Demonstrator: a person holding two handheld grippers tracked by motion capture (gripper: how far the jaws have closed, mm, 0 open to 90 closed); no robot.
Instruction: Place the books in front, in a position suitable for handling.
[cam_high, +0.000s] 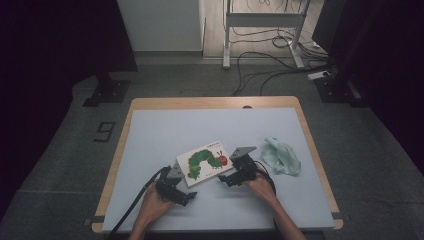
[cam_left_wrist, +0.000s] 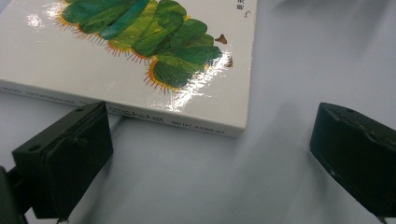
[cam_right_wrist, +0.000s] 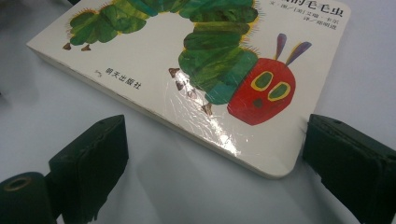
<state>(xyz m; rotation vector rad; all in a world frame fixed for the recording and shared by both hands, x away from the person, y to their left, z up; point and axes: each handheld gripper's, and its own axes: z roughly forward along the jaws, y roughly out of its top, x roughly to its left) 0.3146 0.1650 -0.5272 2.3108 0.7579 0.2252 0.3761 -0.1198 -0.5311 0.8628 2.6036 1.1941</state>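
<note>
From above, one book (cam_high: 205, 162) lay near the surface's (cam_high: 165, 130) middle, one cloth (cam_high: 281, 156) toward its right edge (crumpled). In the left gripper (cam_left_wrist: 210, 154) view, jaws stood wide apart, empty, beside the book's corner. In the right gripper (cam_right_wrist: 215, 154) view, equally spread jaws flanked another corner, gripping nothing.

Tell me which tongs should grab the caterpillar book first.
Right, probably. The right tongs already straddle the caterpillar book's rounded corner; the left tongs sit open beside its spine corner, mostly over bare table.
</note>
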